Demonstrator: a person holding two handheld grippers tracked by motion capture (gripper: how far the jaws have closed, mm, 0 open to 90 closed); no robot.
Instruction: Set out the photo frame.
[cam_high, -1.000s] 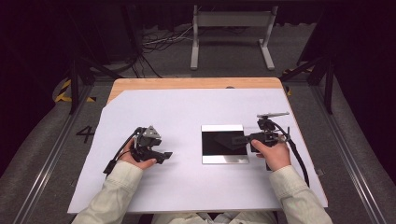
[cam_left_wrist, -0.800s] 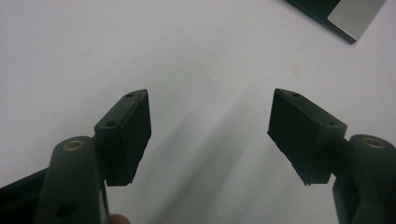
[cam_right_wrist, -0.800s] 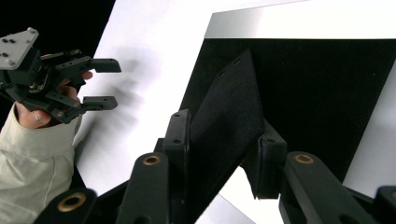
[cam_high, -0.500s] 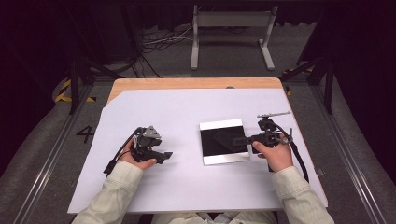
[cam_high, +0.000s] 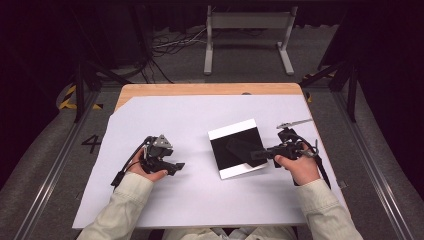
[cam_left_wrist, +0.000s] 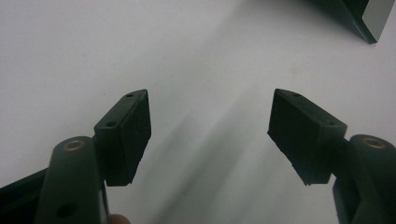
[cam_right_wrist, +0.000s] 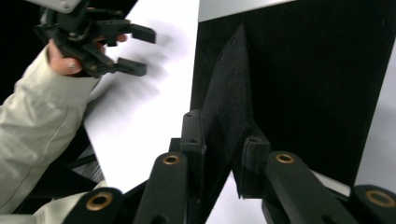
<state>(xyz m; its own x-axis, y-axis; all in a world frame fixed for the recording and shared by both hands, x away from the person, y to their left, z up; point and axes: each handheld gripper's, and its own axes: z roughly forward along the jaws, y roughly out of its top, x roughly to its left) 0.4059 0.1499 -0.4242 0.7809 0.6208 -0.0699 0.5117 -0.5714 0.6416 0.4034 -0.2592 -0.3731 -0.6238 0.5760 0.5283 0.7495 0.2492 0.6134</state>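
Wooden table (cam_high: 200, 89), white sheet (cam_high: 190, 125) covering it, black-and-white panel (cam_high: 237, 149) lying atop.

tray (cam_high: 237, 150): black, white end bands | table sheet (cam_high: 200, 120): white | sleeves (cam_high: 125, 210): beige

A white sheet (cam_high: 200, 200) covered my wooden bench (cam_high: 210, 89). Behind the bench, a grey metal stand (cam_high: 248, 30) stood on the floor beside loose cables (cam_high: 170, 47). A "4" marking (cam_high: 91, 143) lay left of it.
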